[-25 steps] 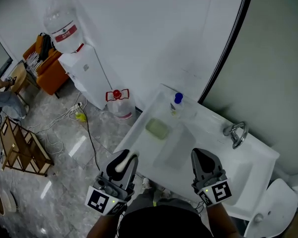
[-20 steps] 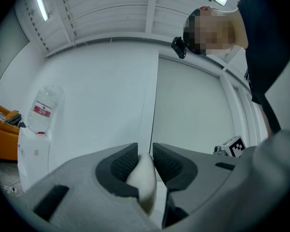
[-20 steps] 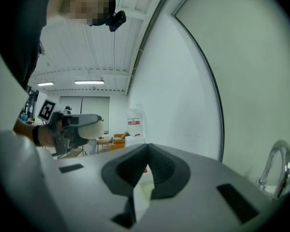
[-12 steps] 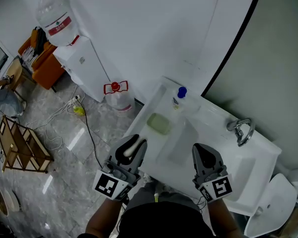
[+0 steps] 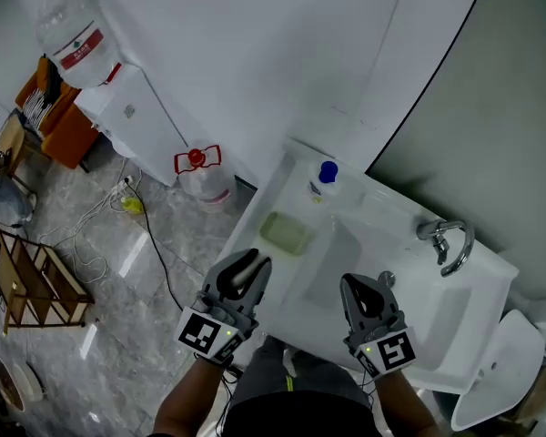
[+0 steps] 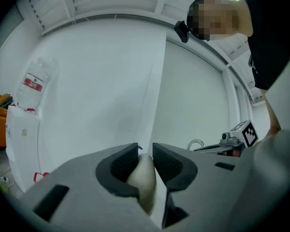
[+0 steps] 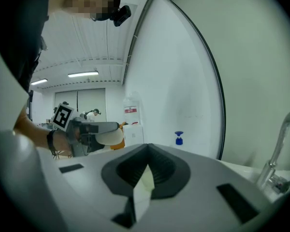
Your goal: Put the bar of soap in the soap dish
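The left gripper (image 5: 244, 269) has its jaws clenched on the cream bar of soap (image 6: 144, 178), above the near left edge of the white sink surface (image 5: 396, 235). The green soap dish (image 5: 285, 233) lies just beyond it, near a blue-capped bottle (image 5: 325, 177). The right gripper (image 5: 365, 291) hovers with its jaws pressed together, empty.

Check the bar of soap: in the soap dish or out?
Out. The bar of soap is clamped between the left gripper's jaws, apart from the green soap dish on the sink.
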Available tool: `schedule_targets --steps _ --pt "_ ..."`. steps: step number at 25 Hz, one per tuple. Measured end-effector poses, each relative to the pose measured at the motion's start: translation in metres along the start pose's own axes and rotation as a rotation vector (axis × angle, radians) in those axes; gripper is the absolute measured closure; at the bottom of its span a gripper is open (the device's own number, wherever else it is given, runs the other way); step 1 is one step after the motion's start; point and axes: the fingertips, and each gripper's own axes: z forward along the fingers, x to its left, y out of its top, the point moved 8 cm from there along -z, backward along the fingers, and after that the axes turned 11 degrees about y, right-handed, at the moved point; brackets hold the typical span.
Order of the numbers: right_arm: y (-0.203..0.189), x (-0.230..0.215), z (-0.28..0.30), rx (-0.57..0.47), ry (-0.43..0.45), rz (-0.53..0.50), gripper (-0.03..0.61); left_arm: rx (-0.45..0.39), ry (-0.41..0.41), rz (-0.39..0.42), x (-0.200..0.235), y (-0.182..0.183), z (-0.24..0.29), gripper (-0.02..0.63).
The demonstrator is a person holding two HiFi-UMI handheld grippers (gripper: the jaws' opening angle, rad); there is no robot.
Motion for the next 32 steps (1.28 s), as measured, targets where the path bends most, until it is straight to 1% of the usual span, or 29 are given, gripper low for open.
schedule_targets --steps 2,6,10,12,15,18,21,26,29,32 --pt "-0.007 -0.004 0.009 0.01 0.002 0.006 0.565 0.042 -0.008 -0.005 0.008 -0.012 0.011 0.517" --pt "-0.015 -0.009 0.022 0.014 0.01 0.016 0.565 0.076 -0.025 -0.003 0.023 -0.032 0.03 0.517" --pt "-0.024 -0.015 0.029 0.027 0.004 0.019 0.565 0.123 -0.065 0.01 0.032 -0.05 0.048 0.517" --pt "-0.029 -0.017 0.032 0.027 -0.002 0.02 0.565 0.146 -0.078 0.023 0.036 -0.058 0.055 0.517" --pt "-0.034 -0.02 0.036 0.025 -0.008 0.024 0.565 0.178 -0.084 0.069 0.044 -0.072 0.067 0.518" --pt "-0.039 -0.022 0.042 0.038 -0.011 0.032 0.565 0.181 -0.137 0.087 0.046 -0.088 0.077 0.518" --pt "-0.042 -0.018 0.048 0.071 0.0 0.058 0.565 0.224 -0.161 0.075 0.048 -0.097 0.089 0.518" --pt "-0.047 -0.015 0.053 0.091 -0.002 0.07 0.565 0.271 -0.222 0.094 0.05 -0.114 0.106 0.518" --pt "-0.05 -0.017 0.053 0.098 -0.011 0.068 0.565 0.303 -0.276 0.076 0.05 -0.127 0.114 0.52" --pt "-0.052 -0.017 0.054 0.11 -0.014 0.078 0.565 0.354 -0.327 0.08 0.05 -0.135 0.122 0.52"
